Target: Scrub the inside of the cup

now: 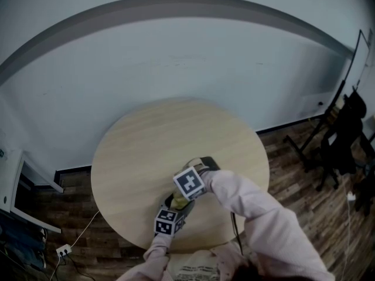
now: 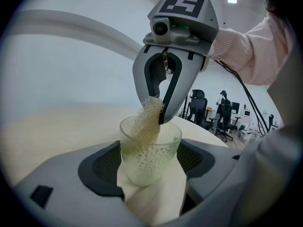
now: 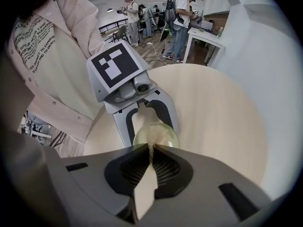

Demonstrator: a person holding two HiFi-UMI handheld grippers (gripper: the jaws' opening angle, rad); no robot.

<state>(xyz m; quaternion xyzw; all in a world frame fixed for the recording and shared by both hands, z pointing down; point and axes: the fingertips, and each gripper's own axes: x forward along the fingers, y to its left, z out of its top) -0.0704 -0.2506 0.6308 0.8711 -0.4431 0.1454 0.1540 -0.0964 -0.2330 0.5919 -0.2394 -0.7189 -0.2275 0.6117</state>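
Observation:
A pale green, dimpled glass cup (image 2: pixel 150 159) stands upright between the jaws of my left gripper (image 2: pixel 151 171), which is shut on it. From above, my right gripper (image 2: pixel 153 111) reaches down to the cup's mouth, shut on a beige mesh scrubber (image 2: pixel 148 121). The scrubber hangs from the rim down into the cup. In the right gripper view the scrubber (image 3: pixel 151 151) is pinched between the shut jaws of the right gripper (image 3: pixel 151 156), directly over the cup (image 3: pixel 158 135). In the head view both grippers meet over the cup (image 1: pixel 179 202) near the table's front edge.
The round, light wooden table (image 1: pixel 146 151) carries nothing else. A black stand and chairs (image 1: pixel 345 133) are at the right on the wooden floor. A power strip (image 1: pixel 63 250) lies on the floor at the left. People and desks (image 3: pixel 180 13) show far behind.

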